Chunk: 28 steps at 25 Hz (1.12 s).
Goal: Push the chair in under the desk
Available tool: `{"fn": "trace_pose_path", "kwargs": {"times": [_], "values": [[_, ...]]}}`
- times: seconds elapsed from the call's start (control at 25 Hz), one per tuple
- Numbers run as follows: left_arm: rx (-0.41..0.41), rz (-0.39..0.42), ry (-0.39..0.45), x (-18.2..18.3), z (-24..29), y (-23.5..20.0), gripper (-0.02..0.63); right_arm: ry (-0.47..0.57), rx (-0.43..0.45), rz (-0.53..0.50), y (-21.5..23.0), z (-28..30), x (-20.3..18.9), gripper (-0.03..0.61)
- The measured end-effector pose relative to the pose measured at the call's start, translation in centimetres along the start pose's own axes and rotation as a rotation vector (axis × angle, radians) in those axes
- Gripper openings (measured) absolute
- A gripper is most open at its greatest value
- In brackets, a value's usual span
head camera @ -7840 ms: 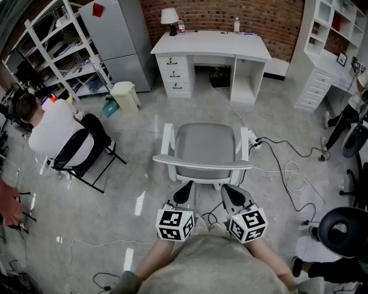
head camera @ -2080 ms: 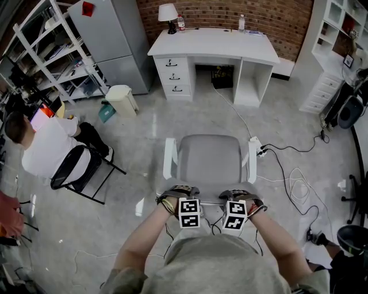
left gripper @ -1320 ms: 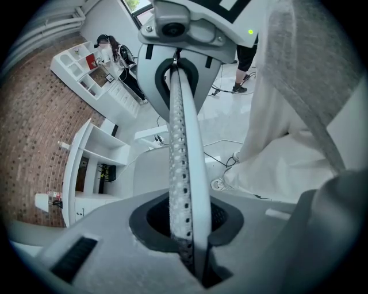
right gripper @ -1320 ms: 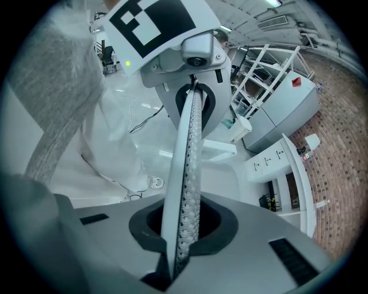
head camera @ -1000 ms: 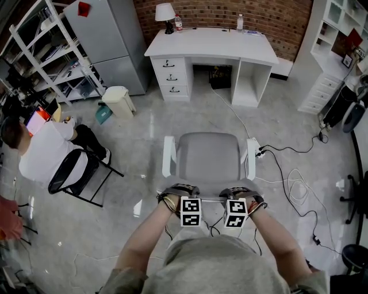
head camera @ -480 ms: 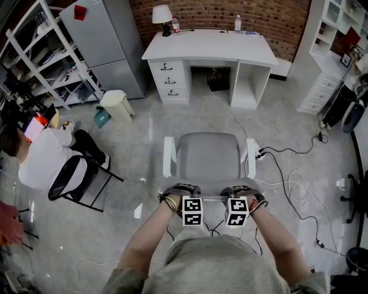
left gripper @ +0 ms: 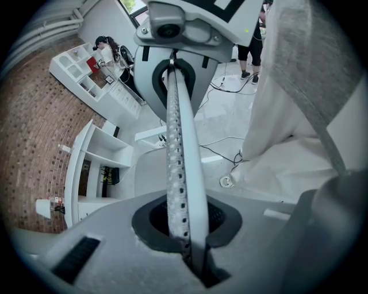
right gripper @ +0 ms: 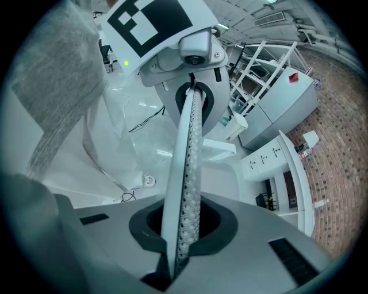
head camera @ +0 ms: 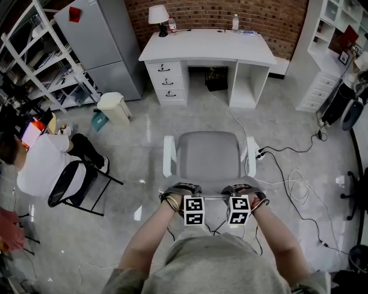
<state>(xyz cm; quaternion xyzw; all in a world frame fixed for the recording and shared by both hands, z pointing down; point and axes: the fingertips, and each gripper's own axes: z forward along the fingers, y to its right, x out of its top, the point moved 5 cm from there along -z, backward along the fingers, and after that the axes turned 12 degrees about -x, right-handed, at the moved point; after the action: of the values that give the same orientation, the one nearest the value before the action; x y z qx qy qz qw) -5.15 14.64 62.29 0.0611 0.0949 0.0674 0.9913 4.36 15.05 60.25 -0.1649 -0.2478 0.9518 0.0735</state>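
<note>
At the bottom centre of the head view, the left gripper (head camera: 192,205) and the right gripper (head camera: 238,205) were held side by side and pointed steeply down. In the left gripper view its pads (left gripper: 175,172) were seen lying flat against each other. Those jaws had just been closing, and nothing was seen between them. In the right gripper view the pads (right gripper: 190,184) were likewise pressed together with nothing between.

Just above both grippers in the head view stood the chair (head camera: 207,154). Its back rail (head camera: 213,197) ran left to right across the frame, spanning the gap between the two grippers. Whether the tips were touching that rail could not be told, as they were covered by the marker cubes. The chair's front-to-back axis was laid straight up the frame, its back turned to the grippers and its front faced toward the desk (head camera: 207,46). Its white armrests (head camera: 168,156) were set to either side of the seat.

Cables (head camera: 287,166) were strewn over the floor at centre right. Bare floor (head camera: 190,118) was left between chair and desk, the two well apart. The desk's knee opening (head camera: 217,77) was lined up with the chair. At the top of the frame a lamp (head camera: 156,14) and a bottle (head camera: 234,22) were stood on the desk.
</note>
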Motion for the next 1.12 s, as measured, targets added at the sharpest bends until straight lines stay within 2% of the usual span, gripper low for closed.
{"fn": "trace_pose_path", "kwargs": {"times": [1.12], "values": [[-0.002,0.075,0.000,-5.4,-0.3,-4.7,0.032,-0.037,-0.047,0.052,4.2,3.9,3.4,0.018]]}}
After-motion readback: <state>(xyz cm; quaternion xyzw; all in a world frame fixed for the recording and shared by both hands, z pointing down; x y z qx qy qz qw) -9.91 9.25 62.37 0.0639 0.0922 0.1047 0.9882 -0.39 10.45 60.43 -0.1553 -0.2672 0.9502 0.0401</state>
